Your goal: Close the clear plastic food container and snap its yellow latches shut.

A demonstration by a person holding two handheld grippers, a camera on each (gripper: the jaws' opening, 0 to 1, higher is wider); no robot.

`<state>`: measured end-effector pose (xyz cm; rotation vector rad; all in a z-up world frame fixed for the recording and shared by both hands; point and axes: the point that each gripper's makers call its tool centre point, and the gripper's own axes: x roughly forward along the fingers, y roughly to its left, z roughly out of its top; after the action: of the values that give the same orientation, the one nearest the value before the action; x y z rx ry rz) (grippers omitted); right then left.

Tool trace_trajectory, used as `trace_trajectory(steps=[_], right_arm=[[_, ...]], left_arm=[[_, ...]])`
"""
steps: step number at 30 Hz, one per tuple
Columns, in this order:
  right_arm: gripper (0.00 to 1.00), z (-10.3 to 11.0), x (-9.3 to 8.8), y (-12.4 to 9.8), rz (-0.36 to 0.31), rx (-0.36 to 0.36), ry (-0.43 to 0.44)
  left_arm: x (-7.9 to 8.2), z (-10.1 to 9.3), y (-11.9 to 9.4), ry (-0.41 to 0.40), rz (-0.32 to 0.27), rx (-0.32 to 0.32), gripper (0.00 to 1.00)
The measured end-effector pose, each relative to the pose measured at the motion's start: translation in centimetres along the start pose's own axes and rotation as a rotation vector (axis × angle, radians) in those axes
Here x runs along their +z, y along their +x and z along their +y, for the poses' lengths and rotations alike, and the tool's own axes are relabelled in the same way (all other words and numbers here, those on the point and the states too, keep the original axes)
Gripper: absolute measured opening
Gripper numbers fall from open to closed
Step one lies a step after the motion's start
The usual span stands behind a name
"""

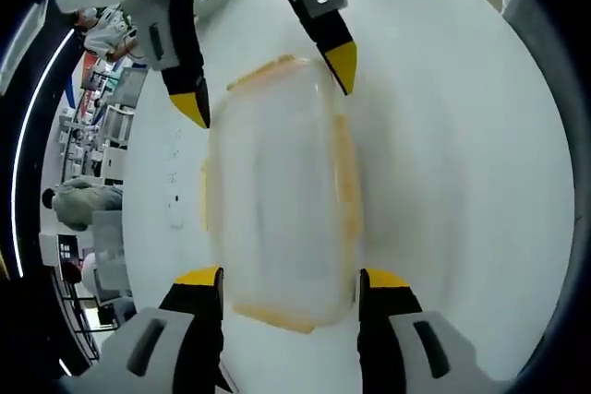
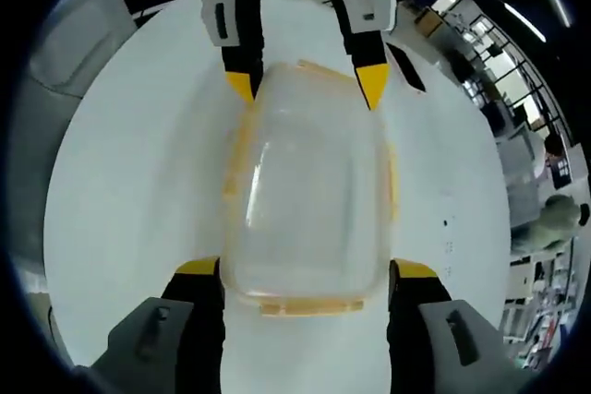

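Both claws stand released around a clear rectangular plastic food container with yellow latches (image 1: 282, 196), which lies lid-side up on a round white table (image 1: 462, 163). Left claw (image 1: 289, 280) has its yellow-tipped jaws spread on either side of the container's near end, close to its corners; whether they touch the plastic is hard to tell in the blur. Right claw (image 2: 307, 271) straddles the opposite end the same way, a yellow latch (image 2: 311, 305) lying flat between its jaws. Each claw appears in the other's view at the container's far end. Beyond the table edge, a person in pale clothes (image 1: 85, 200) stands among shelves
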<state>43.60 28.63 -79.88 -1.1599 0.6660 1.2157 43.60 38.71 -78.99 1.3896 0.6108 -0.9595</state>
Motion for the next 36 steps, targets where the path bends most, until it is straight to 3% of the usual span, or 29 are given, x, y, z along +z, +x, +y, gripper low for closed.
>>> trace_trajectory(steps=[4, 8, 12, 15, 17, 19, 20, 21, 23, 25, 27, 28, 29, 31, 33, 36], right_arm=[[0.69, 0.0, 0.1, 0.0, 0.003, -0.001, 0.007], [0.69, 0.2, 0.6, -0.5, -0.037, 0.025, 0.101], [0.63, 0.3, 0.8, -1.5, -0.057, 0.025, 0.134], [0.6, 0.4, 1.0, -2.2, -0.088, 0.023, 0.148], [0.58, 0.5, 1.6, -2.4, -0.152, 0.022, 0.146], [0.68, 0.5, 1.8, -2.4, -0.186, 0.004, 0.159], [0.78, 0.1, 2.2, -2.6, -0.228, -0.034, 0.166], [0.91, -0.2, 2.4, -2.7, -0.256, -0.058, 0.172], [0.99, -0.2, 3.1, -3.5, -0.322, -0.073, 0.175], [0.93, -0.1, 2.8, -4.3, -0.336, -0.087, 0.245], [0.96, 0.0, 2.6, -4.7, -0.351, -0.094, 0.36], [0.98, 0.0, 3.0, -5.1, -0.38, -0.1, 0.425], [0.97, 0.1, 3.6, -5.9, -0.432, -0.105, 0.496], [0.95, 0.3, 4.9, -7.4, -0.547, -0.117, 0.592], [0.96, 0.8, 5.5, -8.3, -0.6, -0.126, 0.631], [0.93, 1.5, 4.9, -9.0, -0.587, -0.196, 0.628]], left_arm=[[-0.3, 0.0, -0.1, 0.002, 0.008, 0.001, 0.52], [-0.6, -0.2, -0.6, -0.046, -0.001, -0.002, 0.54], [-1.0, -0.6, -1.1, -0.14, 0.005, 0.012, 0.68], [-0.5, -1.4, -1.6, -0.22, -0.043, -0.002, 0.76], [0.0, -1.0, -2.0, -0.283, -0.076, 0.033, 0.88], [0.0, -0.8, -2.4, -0.344, -0.088, 0.056, 0.99], [0.0, -0.8, -2.8, -0.356, -0.089, 0.058, 0.97], [0.5, -0.9, -3.0, -0.379, -0.122, 0.053, 0.98], [1.6, -1.1, -3.6, -0.433, -0.204, 0.046, 0.99], [1.8, -0.5, -4.5, -0.492, -0.24, 0.091, 0.99], [2.0, -0.5, -5.3, -0.552, -0.269, 0.114, 0.99], [2.5, -0.6, -5.8, -0.612, -0.317, 0.113, 0.99], [3.5, -0.6, -6.6, -0.725, -0.411, 0.108, 0.99], [4.4, -0.7, -8.0, -0.889, -0.537, 0.102, 0.99], [3.9, -0.8, -8.7, -0.957, -0.572, 0.122, 0.99], [2.8, -1.3, -10.3, -1.006, -0.599, 0.172, 0.99]])
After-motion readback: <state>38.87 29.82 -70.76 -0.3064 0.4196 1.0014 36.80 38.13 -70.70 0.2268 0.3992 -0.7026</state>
